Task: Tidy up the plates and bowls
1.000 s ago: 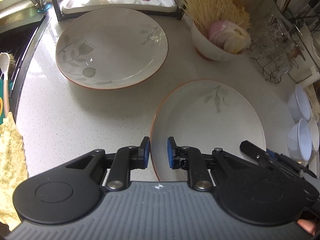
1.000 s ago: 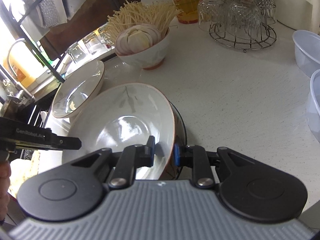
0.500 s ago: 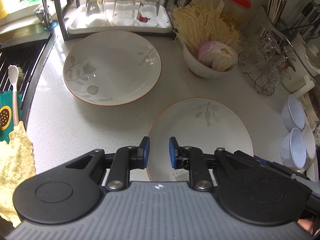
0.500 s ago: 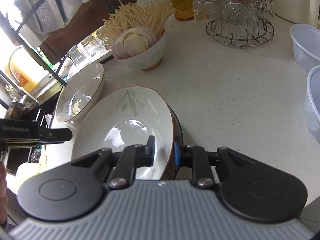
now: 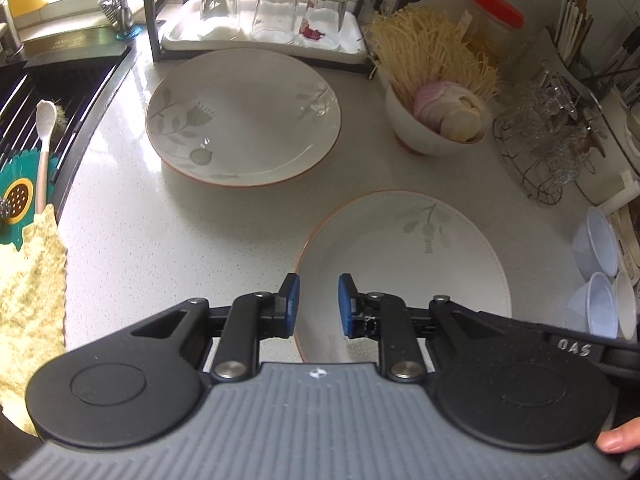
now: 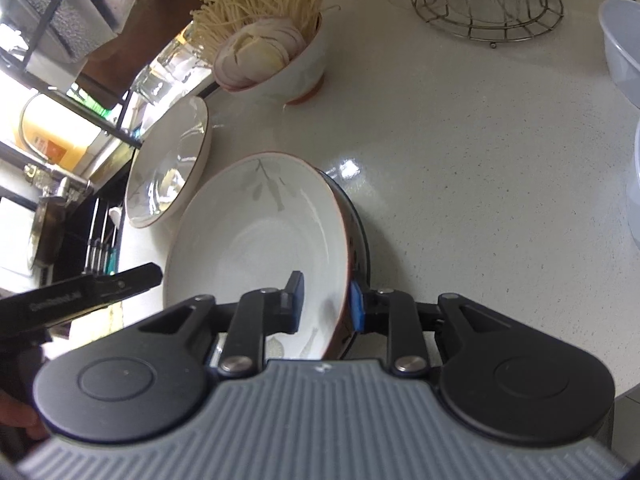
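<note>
Two cream plates with leaf prints lie on the white counter. The near plate (image 5: 400, 256) (image 6: 256, 240) rests on a dark-rimmed dish (image 6: 362, 240). The far plate (image 5: 244, 120) (image 6: 168, 176) lies toward the glass rack. My left gripper (image 5: 320, 304) hangs open over the near plate's left rim, and its pads do not press on the rim. My right gripper (image 6: 327, 304) straddles the right rim, one finger inside the plate and one outside. Its jaws are opening, with a gap on the inner side. A white bowl (image 5: 420, 136) (image 6: 288, 76) holds noodles and onion slices.
Upturned glasses (image 5: 272, 12) stand on a tray at the back. A wire rack of glasses (image 5: 548, 148) and clear plastic bowls (image 5: 596, 272) sit at the right. The sink (image 5: 40, 92) and a yellow cloth (image 5: 28, 300) are at the left.
Both grippers have drawn back a little and their jaws stand slightly wider. The right view has turned, so the near plate looks larger. The plates have not moved.
</note>
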The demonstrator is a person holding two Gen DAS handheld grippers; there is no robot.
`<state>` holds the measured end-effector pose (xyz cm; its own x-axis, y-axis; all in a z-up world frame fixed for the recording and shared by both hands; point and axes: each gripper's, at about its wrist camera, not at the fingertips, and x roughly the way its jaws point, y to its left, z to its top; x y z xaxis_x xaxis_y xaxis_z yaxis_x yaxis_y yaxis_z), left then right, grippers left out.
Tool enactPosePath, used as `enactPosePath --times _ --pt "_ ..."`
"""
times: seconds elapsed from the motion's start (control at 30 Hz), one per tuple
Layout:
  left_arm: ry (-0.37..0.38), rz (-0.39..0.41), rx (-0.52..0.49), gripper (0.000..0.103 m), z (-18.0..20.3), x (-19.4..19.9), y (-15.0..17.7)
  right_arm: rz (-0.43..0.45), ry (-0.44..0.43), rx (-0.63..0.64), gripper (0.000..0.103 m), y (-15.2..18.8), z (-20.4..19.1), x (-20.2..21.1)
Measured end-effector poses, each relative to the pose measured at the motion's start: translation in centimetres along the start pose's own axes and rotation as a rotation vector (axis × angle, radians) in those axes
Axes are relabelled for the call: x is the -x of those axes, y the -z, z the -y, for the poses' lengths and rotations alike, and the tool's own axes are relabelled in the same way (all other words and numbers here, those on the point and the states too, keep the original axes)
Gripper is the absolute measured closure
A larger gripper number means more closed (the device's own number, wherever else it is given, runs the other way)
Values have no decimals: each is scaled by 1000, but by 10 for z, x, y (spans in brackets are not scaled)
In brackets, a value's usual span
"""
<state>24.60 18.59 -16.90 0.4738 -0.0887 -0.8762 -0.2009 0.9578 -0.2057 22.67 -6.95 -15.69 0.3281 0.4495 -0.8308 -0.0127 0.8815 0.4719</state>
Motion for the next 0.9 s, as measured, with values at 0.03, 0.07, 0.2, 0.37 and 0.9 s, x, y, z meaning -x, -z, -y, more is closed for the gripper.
enactPosePath --times 0.03,0.07,0.2,0.37,0.9 --pt "-7 0 -2 79 0 -3 2 -11 -5 1 76 -2 1 0" --pt "-21 -6 -1 79 -1 -6 4 -21 -10 7 76 -3 1 -1" --pt "-36 -14 30 79 -6 -16 10 -55 -69 -31 76 -6 13 3" --pt "-48 -20 36 79 -6 -21 15 -63 -103 -55 74 -7 19 9" --pt "-45 41 85 79 2 2 7 49 -84 77 74 -20 27 49"
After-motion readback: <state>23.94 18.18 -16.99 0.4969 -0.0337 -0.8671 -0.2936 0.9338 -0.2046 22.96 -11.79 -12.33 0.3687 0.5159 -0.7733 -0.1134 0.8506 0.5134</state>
